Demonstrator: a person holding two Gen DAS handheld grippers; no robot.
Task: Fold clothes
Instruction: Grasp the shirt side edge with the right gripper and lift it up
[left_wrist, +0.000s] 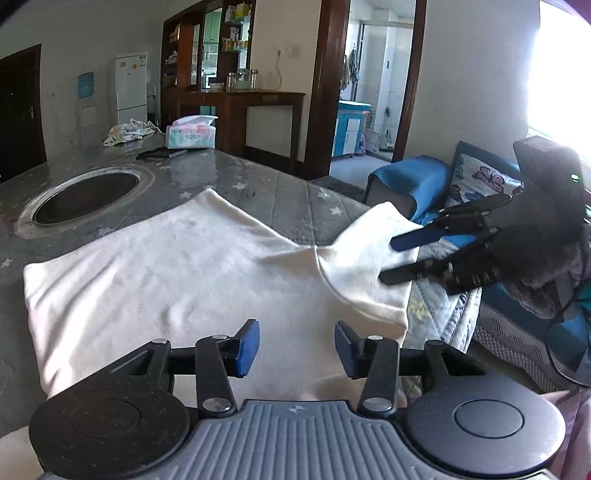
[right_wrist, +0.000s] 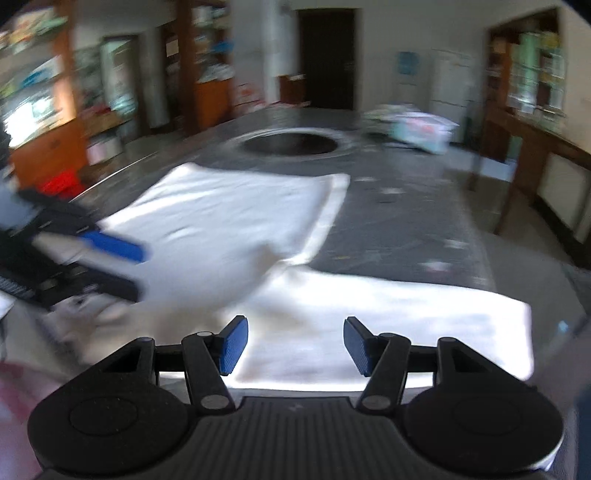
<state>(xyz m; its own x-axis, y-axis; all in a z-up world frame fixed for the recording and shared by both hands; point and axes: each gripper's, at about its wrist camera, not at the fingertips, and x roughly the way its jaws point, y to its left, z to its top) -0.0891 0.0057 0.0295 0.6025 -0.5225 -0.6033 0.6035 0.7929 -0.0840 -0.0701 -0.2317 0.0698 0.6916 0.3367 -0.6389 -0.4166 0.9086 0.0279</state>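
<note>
A white garment (left_wrist: 192, 266) lies spread on the grey table (left_wrist: 288, 195), both grippers, left gripper (left_wrist: 295, 345) and right gripper (right_wrist: 293, 345), hovering spread and empty above it; a shallow pinch could likely drag and crease the cloth.

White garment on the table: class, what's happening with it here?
A person holding two grippers is folding a white garment on a grey star-print table. The left gripper hovers open over its near edge. The right gripper is open at the sleeve side, holding nothing. A tissue box sits further back.
</note>
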